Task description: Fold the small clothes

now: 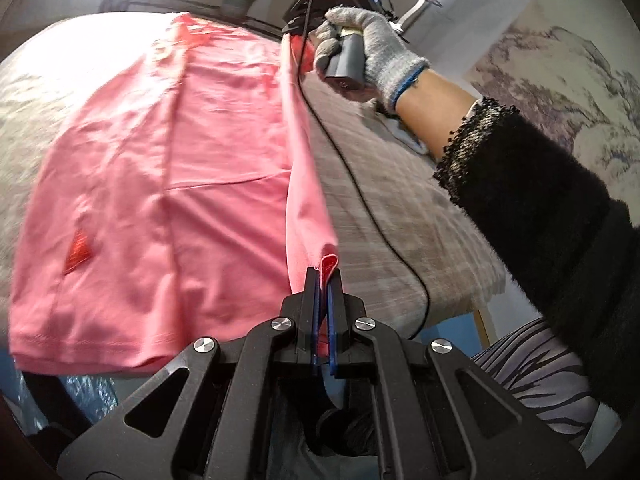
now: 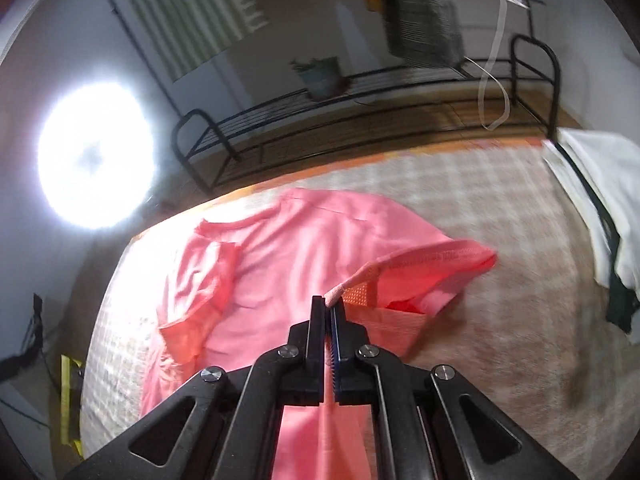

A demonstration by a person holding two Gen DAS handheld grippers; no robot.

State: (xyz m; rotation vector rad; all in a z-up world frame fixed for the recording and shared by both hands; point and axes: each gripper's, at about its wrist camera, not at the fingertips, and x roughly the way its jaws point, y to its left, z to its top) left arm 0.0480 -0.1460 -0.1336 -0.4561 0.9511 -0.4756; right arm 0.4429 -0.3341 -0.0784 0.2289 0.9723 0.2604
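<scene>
A pink T-shirt (image 1: 160, 184) lies spread on the checked table cover (image 1: 380, 208). My left gripper (image 1: 324, 274) is shut on the shirt's hem corner at the near right, and the right edge is lifted into a taut upright fold. At the far end of that fold, a gloved hand (image 1: 368, 48) holds my right gripper. In the right wrist view the pink T-shirt (image 2: 288, 256) lies below, and my right gripper (image 2: 329, 304) is shut on the sleeve's hem, which is raised off the cover. The other sleeve (image 2: 200, 292) lies flat at the left.
A black cable (image 1: 360, 200) runs across the table cover beside the lifted fold. White and dark cloth (image 2: 596, 208) lies at the table's right side. A black wire rack (image 2: 360, 120) with a potted plant (image 2: 320, 76) stands behind the table. A bright lamp (image 2: 96, 160) glares at left.
</scene>
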